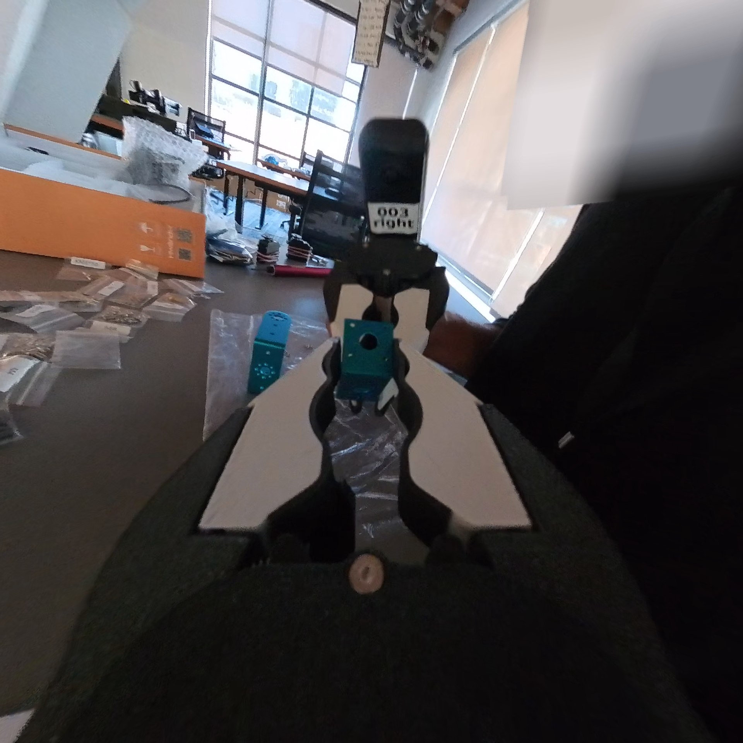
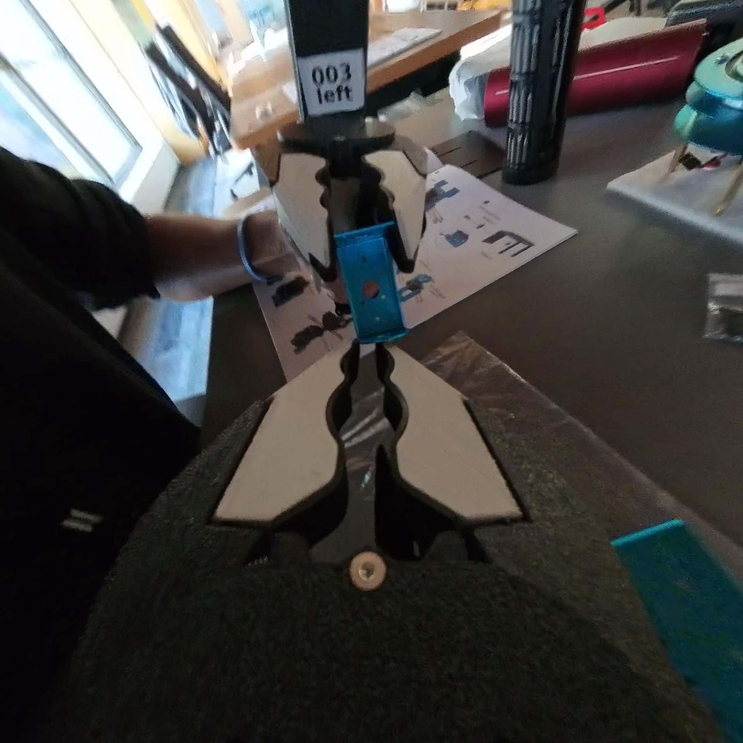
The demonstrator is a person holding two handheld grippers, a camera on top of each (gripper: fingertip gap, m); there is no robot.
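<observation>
Found left gripper [image 1: 366, 354] fingers clamped on teal bracket [image 1: 362, 372], clear of surface [image 1: 120, 422]. Noted right gripper [image 2: 373, 354] fingers almost together, tips just short of bracket's end; nothing discernible between. Second teal bracket [image 1: 267, 354] standing left of left fingers, on plastic bag [image 1: 229, 386].

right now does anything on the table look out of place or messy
Yes: many small clear bags lie scattered and overlapping beside the orange box; a blue bracket stands alone on a crumpled plastic sheet.
</observation>
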